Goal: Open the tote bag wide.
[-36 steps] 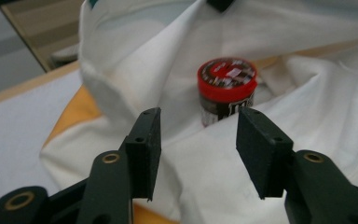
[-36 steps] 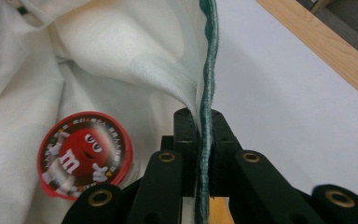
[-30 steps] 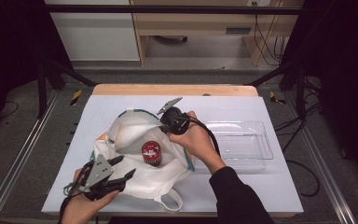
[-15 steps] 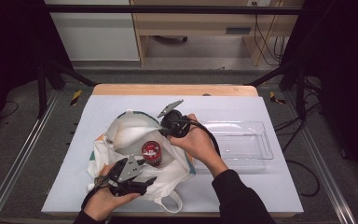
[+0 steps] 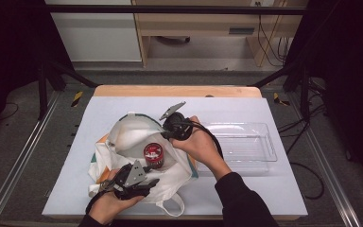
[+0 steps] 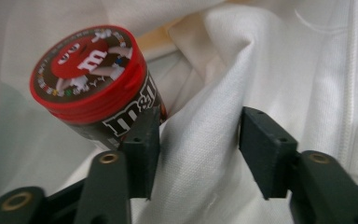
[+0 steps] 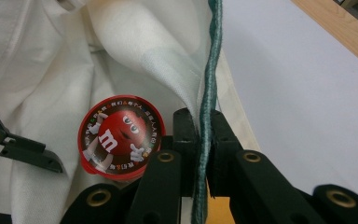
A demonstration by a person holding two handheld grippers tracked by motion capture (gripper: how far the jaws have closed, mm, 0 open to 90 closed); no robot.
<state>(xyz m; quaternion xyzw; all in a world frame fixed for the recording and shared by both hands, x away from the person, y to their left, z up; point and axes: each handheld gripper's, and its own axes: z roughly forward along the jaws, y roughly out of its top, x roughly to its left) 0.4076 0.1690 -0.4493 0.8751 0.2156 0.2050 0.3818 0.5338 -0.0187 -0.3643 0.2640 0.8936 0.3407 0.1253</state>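
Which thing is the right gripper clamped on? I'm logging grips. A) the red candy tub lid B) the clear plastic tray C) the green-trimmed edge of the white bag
C: the right gripper has its jaws pinched on the bag's green-trimmed edge, beside the candy tub.

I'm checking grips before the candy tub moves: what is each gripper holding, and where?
The right gripper pinches the white bag at its green-trimmed rim. The left gripper, jaws just closing, straddles a bag fold beside the tub, not yet clamped.
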